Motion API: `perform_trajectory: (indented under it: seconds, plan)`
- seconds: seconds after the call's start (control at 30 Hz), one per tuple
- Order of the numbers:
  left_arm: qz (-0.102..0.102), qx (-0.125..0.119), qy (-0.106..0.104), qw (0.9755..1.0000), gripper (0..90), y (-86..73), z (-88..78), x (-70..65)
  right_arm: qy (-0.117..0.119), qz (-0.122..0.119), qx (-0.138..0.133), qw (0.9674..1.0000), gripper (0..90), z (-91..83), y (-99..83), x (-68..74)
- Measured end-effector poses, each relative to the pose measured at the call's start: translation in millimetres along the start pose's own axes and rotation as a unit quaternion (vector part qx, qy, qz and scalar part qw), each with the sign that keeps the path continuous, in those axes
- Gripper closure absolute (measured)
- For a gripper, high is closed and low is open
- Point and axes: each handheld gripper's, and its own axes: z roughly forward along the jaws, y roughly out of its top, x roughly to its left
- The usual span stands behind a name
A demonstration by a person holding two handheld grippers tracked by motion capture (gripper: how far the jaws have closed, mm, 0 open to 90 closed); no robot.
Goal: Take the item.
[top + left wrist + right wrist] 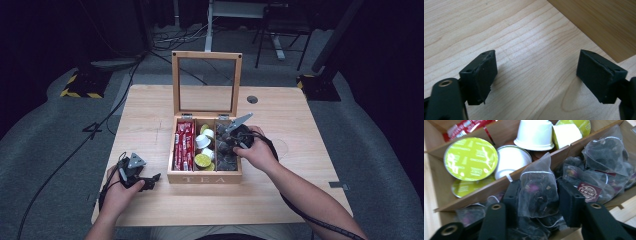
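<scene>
A wooden tea box (205, 177) stands open mid-table, its glass lid (176, 85) upright. It holds red packets (184, 145) on the left, capsules (203, 161) in the middle and mesh tea bags (227, 161) on the right. My right gripper (227, 145) reaches down into the right compartment. In the right gripper view, its jaws (539, 200) are shut on one mesh tea bag (537, 187) that stands upright between the pads. My left gripper (152, 180) rests on the table left of the box, open and empty (536, 77).
A green-lidded capsule (471, 158) and white capsules (534, 133) lie just across the wooden divider (486, 190) from the held bag. More tea bags (604, 152) fill that compartment. The box's side wall (604, 22) is close ahead of the left gripper. Bare tabletop (150, 110) surrounds the box.
</scene>
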Motion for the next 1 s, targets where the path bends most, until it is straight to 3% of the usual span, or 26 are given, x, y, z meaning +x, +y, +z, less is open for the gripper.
perform_trajectory:
  seconds: [0.13, 0.23, 0.57, 0.83, 1.0]
  plan:
    - [0.001, 0.001, 0.001, 1.0, 16.2, 0.4, 0.2, 0.1, -0.006, -0.008, -0.002, 1.0, 68.7, -0.4, 1.1, 0.5]
    - [-0.001, 0.001, 0.0, 1.0, 15.9, 0.5, 0.6, -0.1, -0.015, -0.013, -0.01, 0.9998, 71.4, -3.8, 2.1, 1.6]
    - [-0.001, 0.002, 0.001, 1.0, 15.2, 1.3, 1.3, 0.0, -0.006, 0.006, -0.046, 0.9989, 71.6, -18.5, 3.2, -2.6]
    - [0.001, 0.002, 0.0, 1.0, 15.1, 1.5, 1.6, 0.2, 0.016, 0.029, -0.1, 0.9945, 71.5, -37.5, 5.6, -5.7]
    - [0.001, 0.002, 0.0, 1.0, 14.9, 1.7, 1.9, 0.4, 0.027, 0.037, -0.141, 0.989, 71.5, -52.4, 6.0, -5.3]
